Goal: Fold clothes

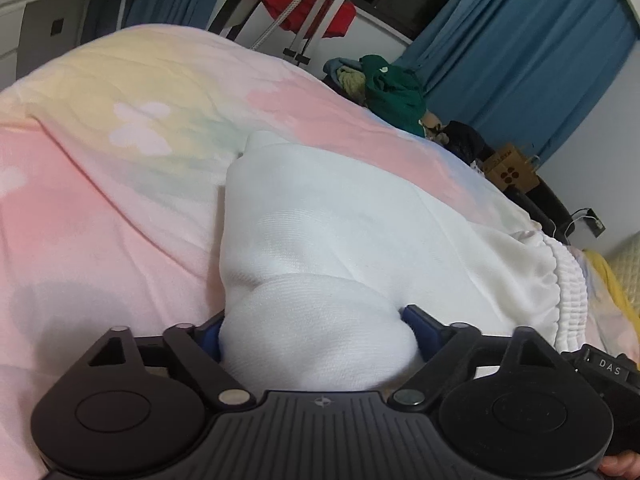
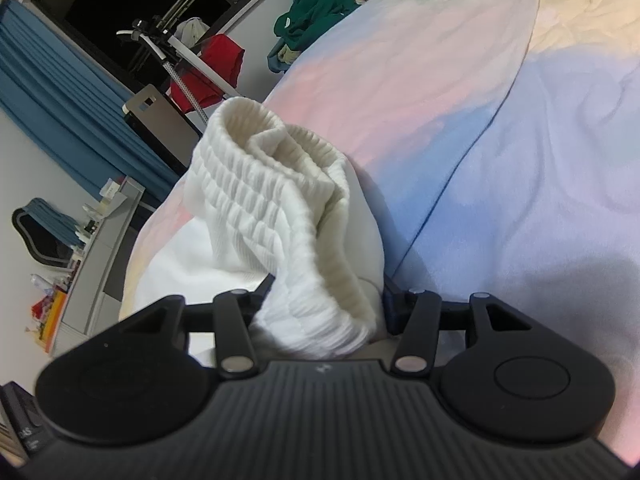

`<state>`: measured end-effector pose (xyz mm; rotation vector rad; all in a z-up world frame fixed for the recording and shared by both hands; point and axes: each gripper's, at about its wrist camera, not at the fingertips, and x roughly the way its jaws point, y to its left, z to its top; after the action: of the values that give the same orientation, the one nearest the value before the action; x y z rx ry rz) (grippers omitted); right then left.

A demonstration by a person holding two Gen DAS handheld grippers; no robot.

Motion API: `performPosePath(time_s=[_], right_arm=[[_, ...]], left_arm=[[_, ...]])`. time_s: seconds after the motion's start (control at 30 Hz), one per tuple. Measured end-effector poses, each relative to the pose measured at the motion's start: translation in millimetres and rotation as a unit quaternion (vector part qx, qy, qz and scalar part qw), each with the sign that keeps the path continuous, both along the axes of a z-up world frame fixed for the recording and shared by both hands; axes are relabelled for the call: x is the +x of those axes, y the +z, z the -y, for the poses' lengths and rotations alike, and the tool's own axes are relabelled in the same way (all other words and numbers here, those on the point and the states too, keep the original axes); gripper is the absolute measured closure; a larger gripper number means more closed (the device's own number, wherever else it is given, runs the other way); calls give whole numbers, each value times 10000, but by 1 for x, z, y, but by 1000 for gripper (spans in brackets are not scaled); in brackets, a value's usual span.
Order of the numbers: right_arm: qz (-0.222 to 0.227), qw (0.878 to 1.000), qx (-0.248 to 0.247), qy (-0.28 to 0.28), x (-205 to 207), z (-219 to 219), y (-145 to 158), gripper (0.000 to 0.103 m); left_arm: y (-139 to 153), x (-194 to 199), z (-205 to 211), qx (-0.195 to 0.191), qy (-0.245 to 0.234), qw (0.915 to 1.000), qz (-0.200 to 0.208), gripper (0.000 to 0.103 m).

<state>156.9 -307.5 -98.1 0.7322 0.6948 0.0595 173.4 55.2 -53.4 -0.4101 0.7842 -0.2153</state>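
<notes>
The left hand-held gripper point(image 1: 320, 334) has its two blue pads squeezed on a fat bunch of the white clothing point(image 1: 340, 240). The right hand-held gripper point(image 2: 320, 300) pinches the ribbed stretchy band point(image 2: 256, 196) at the other end, which stands up in a loop. The rest of the white clothing lies on the bed point(image 1: 100, 200), on a pink, yellow and blue cover. A green garment point(image 1: 394, 88) sits by the bed's far edge, near blue curtains point(image 1: 520, 40).

Right gripper point(image 2: 320, 312) clamped on ribbed elastic waistband point(image 2: 256, 196) of white garment point(image 2: 180, 256), raised over pastel bedspread point(image 2: 500, 140); green clothes point(image 2: 316, 12) heaped beyond, near blue curtain point(image 2: 52, 92).
</notes>
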Motion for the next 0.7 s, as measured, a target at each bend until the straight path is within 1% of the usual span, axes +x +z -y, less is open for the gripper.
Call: performPosePath(time_s=[0.03, 0.1, 0.13, 0.2, 0.27, 0.37, 0.47, 0.53, 0.6, 0.7], right_arm=[[24, 10000, -43, 1, -1, -2, 2, 50], [129, 9997, -188, 6, -4, -6, 8, 51], [199, 9995, -264, 4, -7, -8, 12, 51], [469, 9978, -462, 87, -13, -14, 26, 53], [695, 9954, -637, 170, -19, -19, 44, 54], [918, 9926, -784, 161, -30, -20, 67, 55], [1043, 9921, -696, 17, -41, -5, 88, 56], [1074, 9922, -621, -99, -49, 11, 100, 56], [1115, 9919, -569, -208, -56, 27, 112, 57], [1221, 9903, -516, -423, -65, 65, 126, 57]], left_arm=[[2, -1, 1, 77, -27, 10000, 22, 24], [6, -3, 4, 232, -82, 9997, 65, 33], [10, -5, 5, 262, -109, 9995, 125, 35], [19, -10, 7, 297, -161, 9991, 265, 41], [29, -13, 8, 192, -227, 9990, 340, 44], [44, -18, 13, -46, -375, 9986, 379, 47], [61, -24, 29, -221, -543, 9972, 474, 47], [74, -30, 49, -205, -634, 9960, 590, 47], [85, -34, 73, -185, -735, 9945, 717, 47], [100, -30, 119, -200, -950, 9917, 838, 47]])
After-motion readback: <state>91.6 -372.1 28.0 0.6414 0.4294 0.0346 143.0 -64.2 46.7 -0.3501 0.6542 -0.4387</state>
